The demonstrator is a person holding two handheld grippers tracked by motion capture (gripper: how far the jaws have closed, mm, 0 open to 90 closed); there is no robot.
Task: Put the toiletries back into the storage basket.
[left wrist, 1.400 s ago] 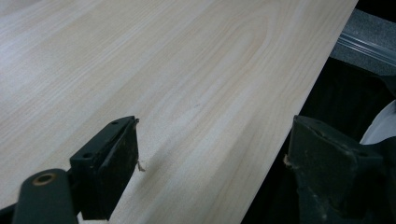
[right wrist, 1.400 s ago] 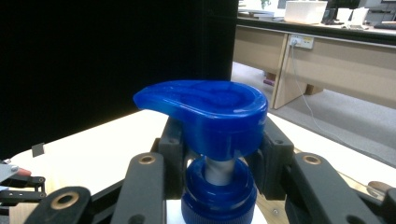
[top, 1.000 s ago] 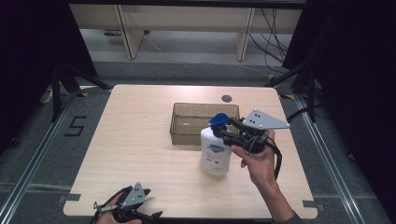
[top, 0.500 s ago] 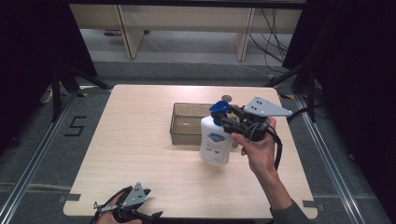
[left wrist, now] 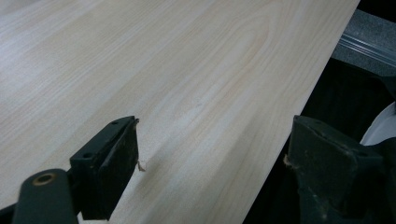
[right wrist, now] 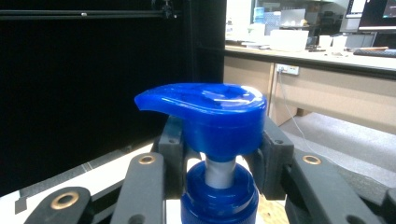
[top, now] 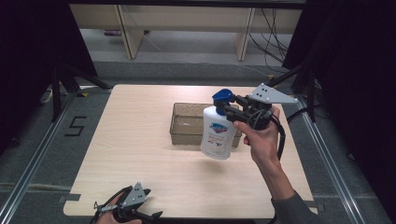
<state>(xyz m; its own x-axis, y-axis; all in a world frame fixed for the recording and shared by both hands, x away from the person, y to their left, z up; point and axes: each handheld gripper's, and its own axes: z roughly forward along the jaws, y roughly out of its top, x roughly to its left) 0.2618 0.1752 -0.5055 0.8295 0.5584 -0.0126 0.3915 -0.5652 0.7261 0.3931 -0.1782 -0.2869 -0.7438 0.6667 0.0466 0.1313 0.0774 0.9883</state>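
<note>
1. the right gripper (top: 229, 110) is held up over the right part of the counter (top: 140, 140), in the person's right hand (top: 261, 137), with its grey three-cornered plate on top.
2. its fingers are clamped on the neck of a white pump bottle (top: 217, 135), just under the blue pump head (top: 222, 95).
3. in the right gripper view the two black fingers (right wrist: 175, 149) press against the grey stem and blue collar from either side, and the blue pump head (right wrist: 210, 114) sits above them with its spout pointing left.
4. the bottle hangs clear of the counter, tilted a little, with its label facing the camera in the high view.
5. it is in front of the near right corner of a clear rectangular bin (top: 189, 126) that stands on the counter's middle; whether bottle and bin touch cannot be told.
6. the bin looks empty, though its far right part is hidden behind the bottle.
7. the left gripper (top: 140, 212) is low at the counter's near edge, well apart from the bottle and bin, with the person's left hand (top: 109, 215) around it.
8. in the left gripper view its fingers (left wrist: 116, 158) stand wide apart with nothing between them, one over the pale wood and the other past the counter's edge.
</note>
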